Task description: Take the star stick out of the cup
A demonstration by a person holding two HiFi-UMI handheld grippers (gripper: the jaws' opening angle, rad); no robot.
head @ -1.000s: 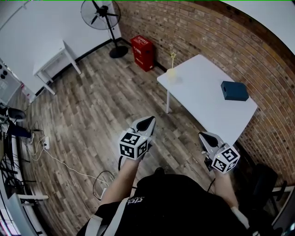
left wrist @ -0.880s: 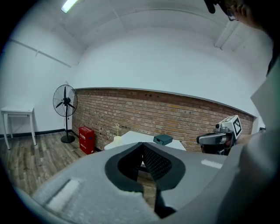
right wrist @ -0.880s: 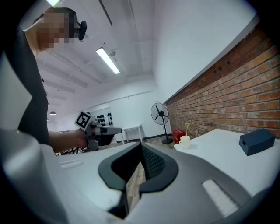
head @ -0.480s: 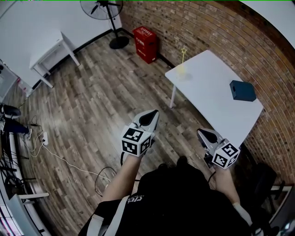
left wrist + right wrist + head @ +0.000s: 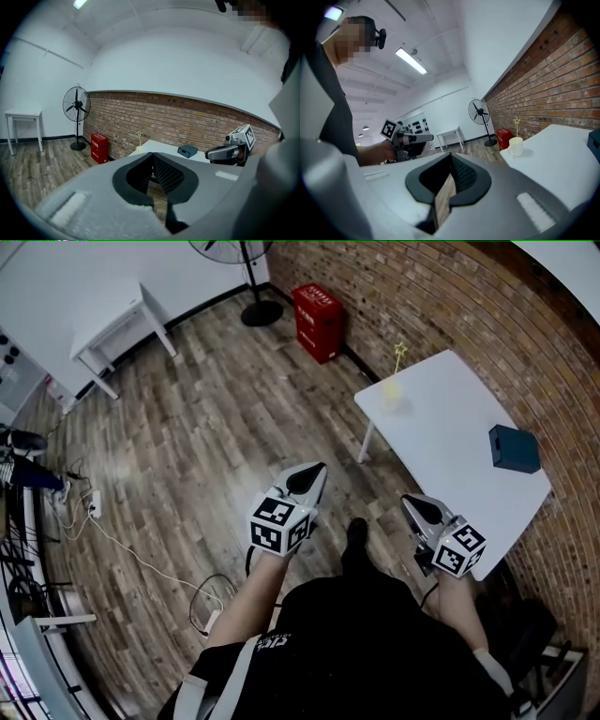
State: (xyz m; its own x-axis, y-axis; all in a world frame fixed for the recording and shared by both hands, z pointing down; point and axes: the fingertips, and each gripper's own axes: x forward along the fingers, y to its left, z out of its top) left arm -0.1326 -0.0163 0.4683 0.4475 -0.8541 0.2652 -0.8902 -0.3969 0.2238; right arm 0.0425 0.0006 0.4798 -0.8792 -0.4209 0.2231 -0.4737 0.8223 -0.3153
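Pale round cup (image 5: 391, 393) with thin star stick (image 5: 400, 352) on smooth white table (image 5: 450, 451)

- The fan (image 5: 262, 313) is cut by the head view's top edge; you see only its lower cage, pole and base.
- The star stick (image 5: 399, 354) and cup (image 5: 391, 393) look small and blurred there, so you cannot tell how the stick sits inside.
- The teal box (image 5: 595, 140) runs off the right gripper view's right edge.
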